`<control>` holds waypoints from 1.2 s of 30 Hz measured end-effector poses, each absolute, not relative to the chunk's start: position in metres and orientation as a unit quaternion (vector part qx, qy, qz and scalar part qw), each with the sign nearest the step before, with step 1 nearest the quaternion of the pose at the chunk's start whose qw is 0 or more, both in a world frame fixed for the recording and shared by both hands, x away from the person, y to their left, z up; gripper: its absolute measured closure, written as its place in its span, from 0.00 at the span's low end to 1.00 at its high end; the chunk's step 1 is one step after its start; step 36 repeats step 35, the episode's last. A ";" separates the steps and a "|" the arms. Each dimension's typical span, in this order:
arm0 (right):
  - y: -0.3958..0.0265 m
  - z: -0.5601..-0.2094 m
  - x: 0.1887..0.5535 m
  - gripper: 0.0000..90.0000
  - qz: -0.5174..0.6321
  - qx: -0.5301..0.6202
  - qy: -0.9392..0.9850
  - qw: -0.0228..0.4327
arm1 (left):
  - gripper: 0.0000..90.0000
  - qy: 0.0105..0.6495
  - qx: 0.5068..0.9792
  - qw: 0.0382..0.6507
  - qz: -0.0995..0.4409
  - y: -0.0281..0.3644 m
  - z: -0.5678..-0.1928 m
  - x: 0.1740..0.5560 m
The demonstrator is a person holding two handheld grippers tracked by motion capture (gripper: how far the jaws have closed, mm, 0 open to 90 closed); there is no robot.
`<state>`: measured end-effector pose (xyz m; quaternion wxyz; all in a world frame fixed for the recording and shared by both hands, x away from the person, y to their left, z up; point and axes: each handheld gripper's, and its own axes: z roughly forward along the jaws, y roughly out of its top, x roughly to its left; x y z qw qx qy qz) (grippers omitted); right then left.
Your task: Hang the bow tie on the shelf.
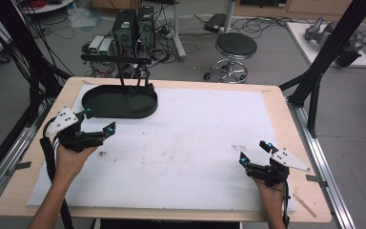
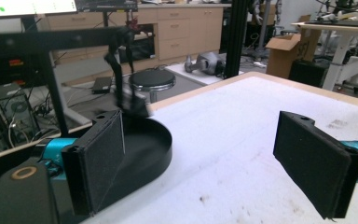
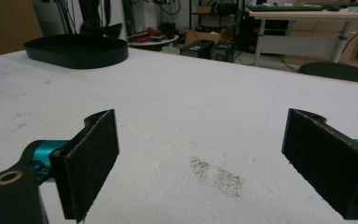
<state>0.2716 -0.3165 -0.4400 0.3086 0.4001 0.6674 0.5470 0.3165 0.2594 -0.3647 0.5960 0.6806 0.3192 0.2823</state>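
A black oval tray (image 1: 119, 101) lies at the back left of the white mat (image 1: 181, 138); a black stand with a crossbar (image 1: 116, 58) rises from its far side. My left gripper (image 1: 100, 119) is open with nothing in it, just in front of the tray's near left rim. In the left gripper view its pads (image 2: 100, 158) stand wide apart, and the tray (image 2: 156, 140) lies behind the left one. My right gripper (image 1: 254, 150) is open over the mat's near right part. In the right gripper view its pads (image 3: 91, 158) frame bare mat, with the tray (image 3: 77, 50) far off.
The wooden table edge (image 1: 286, 119) borders the mat. A dark smudge (image 3: 216, 175) marks the mat ahead of the right gripper. A black stool (image 1: 236, 47) and computer towers (image 1: 133, 26) stand on the floor beyond the table. A black frame post (image 1: 324, 57) rises at the right.
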 end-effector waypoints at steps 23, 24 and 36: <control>-0.316 -0.440 0.271 0.11 0.546 0.402 0.669 0.305 | 0.19 0.347 0.690 0.570 0.281 0.278 -0.409 0.285; -0.315 -0.440 0.271 0.11 0.546 0.403 0.668 0.304 | 0.19 0.349 0.690 0.567 0.282 0.278 -0.411 0.284; -0.316 -0.440 0.271 0.11 0.547 0.404 0.666 0.306 | 0.19 0.355 0.692 0.564 0.276 0.282 -0.415 0.283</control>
